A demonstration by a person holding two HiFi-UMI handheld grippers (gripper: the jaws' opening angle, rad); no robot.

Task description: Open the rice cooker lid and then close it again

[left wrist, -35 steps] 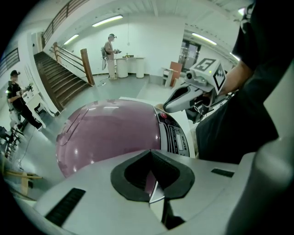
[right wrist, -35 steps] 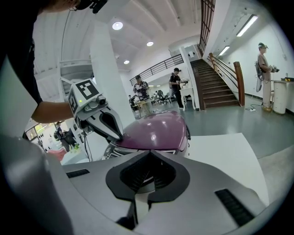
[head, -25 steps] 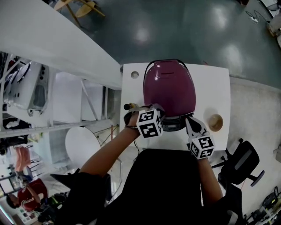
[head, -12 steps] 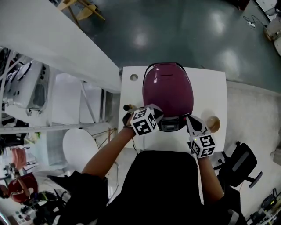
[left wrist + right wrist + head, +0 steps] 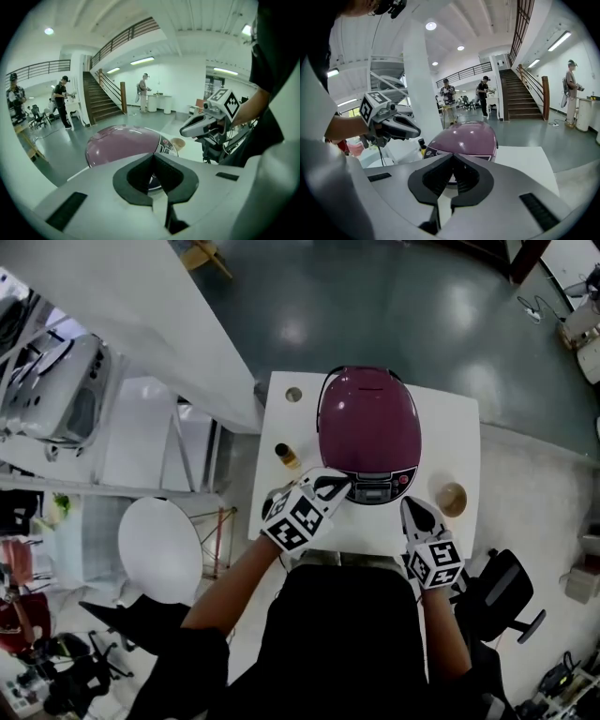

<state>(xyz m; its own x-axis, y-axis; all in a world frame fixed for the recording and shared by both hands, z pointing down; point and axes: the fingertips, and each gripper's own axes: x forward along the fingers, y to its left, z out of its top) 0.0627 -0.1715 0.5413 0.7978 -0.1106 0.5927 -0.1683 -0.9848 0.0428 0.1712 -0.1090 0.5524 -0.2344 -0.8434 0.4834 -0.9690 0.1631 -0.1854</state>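
Note:
The purple rice cooker (image 5: 368, 427) stands on the white table (image 5: 455, 432) with its lid down and its control panel (image 5: 375, 488) facing me. My left gripper (image 5: 330, 487) is shut and empty, and its tips hang just off the cooker's front left corner. My right gripper (image 5: 412, 509) is also shut and empty, in front of the cooker's right side and apart from it. In the left gripper view the cooker (image 5: 123, 144) lies beyond the closed jaws, with the right gripper (image 5: 202, 125) to its right. In the right gripper view the cooker (image 5: 464, 137) is ahead and the left gripper (image 5: 401, 127) hovers at the left.
A small wooden bowl (image 5: 453, 498) sits right of the cooker, a small bottle (image 5: 286, 456) left of it, and a round object (image 5: 293, 395) at the table's far left corner. A white stool (image 5: 159, 549) and an office chair (image 5: 506, 592) flank me. People stand far behind.
Both grippers have lifted and drawn back a little from the cooker's front, and the left one has rolled. The cooker's lid stays down. The head view has shifted.

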